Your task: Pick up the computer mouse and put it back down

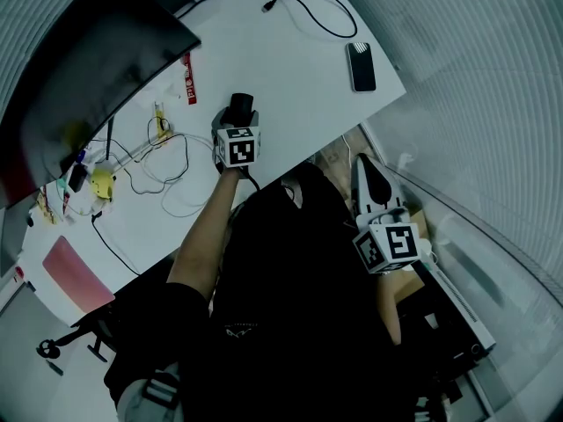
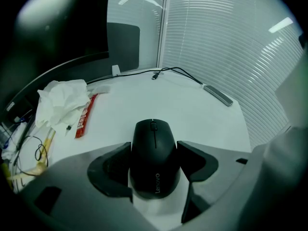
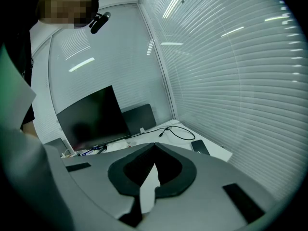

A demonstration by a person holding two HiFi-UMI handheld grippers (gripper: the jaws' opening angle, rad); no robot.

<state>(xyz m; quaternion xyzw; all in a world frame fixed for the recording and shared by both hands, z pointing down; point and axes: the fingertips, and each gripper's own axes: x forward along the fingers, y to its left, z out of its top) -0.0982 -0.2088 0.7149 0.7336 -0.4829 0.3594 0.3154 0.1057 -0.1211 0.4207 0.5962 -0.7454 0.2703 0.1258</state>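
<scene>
Matt black plastic computer mouse (image 2: 155, 153) on a smooth white bench (image 2: 187, 112). Crumpled, soft-looking white paper (image 2: 60, 102) at middle left. Glossy dark phone (image 1: 361, 66), upper right of the head view.

Left arm (image 1: 202, 236) is stretched out forward, and the left gripper (image 2: 154, 160) has both jaws pressed against the sides of the mouse (image 2: 154, 138). The right gripper (image 3: 154, 146) is tucked in by the body, jaw tips touching, nothing in them.

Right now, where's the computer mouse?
Left gripper view: the computer mouse sits between the left tool's jaws over the white desk, right of a red packet.
</scene>
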